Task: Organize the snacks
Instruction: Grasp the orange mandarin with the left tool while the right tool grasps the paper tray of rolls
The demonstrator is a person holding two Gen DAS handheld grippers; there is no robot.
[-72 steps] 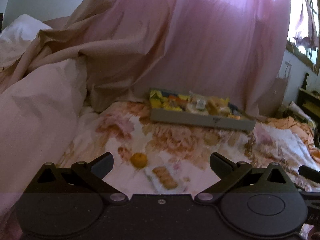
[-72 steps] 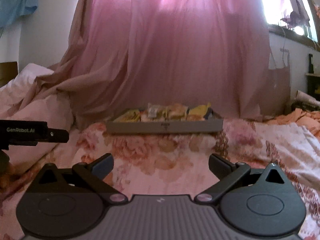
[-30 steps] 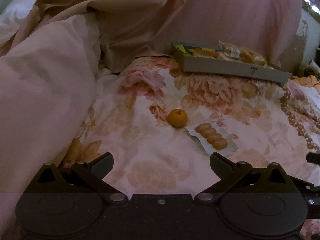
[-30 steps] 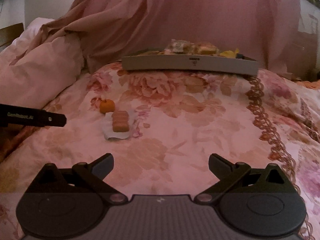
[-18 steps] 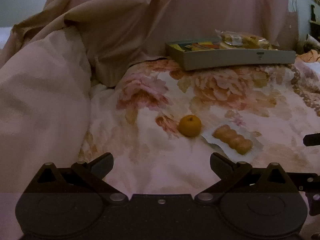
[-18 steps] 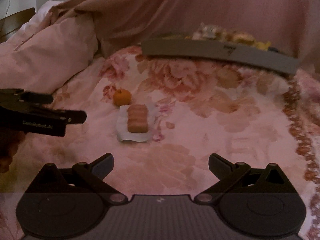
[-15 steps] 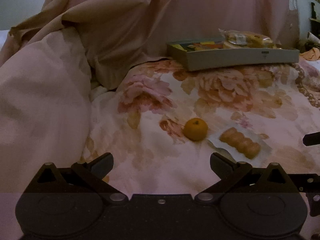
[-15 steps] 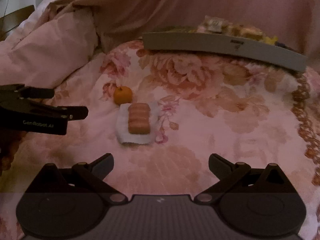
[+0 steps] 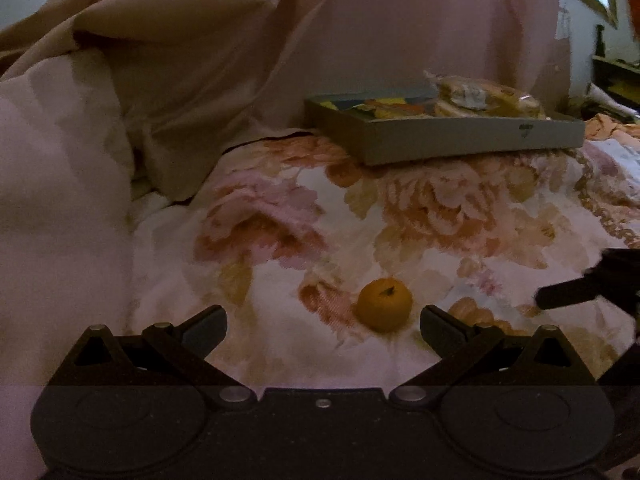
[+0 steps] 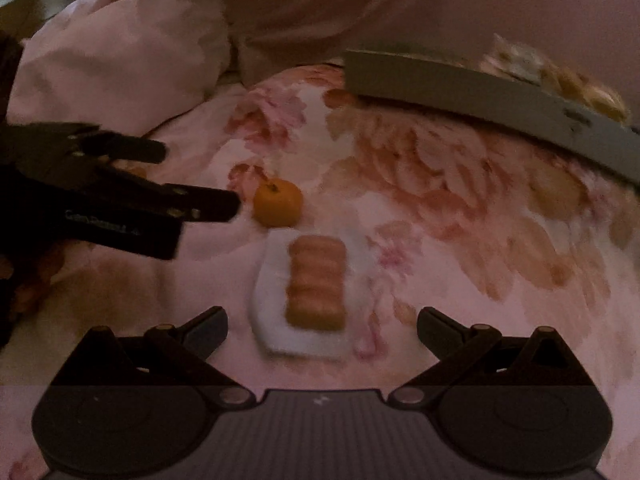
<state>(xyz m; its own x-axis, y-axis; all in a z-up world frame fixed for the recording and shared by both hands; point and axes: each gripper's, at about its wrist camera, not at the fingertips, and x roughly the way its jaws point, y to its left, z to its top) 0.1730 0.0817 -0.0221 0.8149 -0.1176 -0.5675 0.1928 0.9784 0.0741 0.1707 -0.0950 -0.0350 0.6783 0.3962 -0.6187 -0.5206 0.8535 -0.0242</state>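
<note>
A small orange (image 9: 384, 309) lies on the floral bedspread, just ahead of my open left gripper (image 9: 322, 326) and nearer its right finger. In the right wrist view the orange (image 10: 277, 201) sits just past the left gripper's fingertips (image 10: 224, 204). A clear packet of small cakes (image 10: 316, 282) lies right in front of my open right gripper (image 10: 322, 328), between its fingers' lines. A grey tray (image 9: 460, 136) full of snack packets stands at the back; it also shows in the right wrist view (image 10: 480, 92).
A bunched pink duvet (image 9: 60, 200) rises on the left. A pink curtain (image 9: 400, 20) hangs behind the tray. The right gripper's finger (image 9: 580, 296) enters the left wrist view from the right. Furniture stands at the far right (image 9: 616, 76).
Both grippers have lowered and moved forward toward the bed. The orange now lies close to the left gripper and the cake packet close to the right gripper. Both stay open.
</note>
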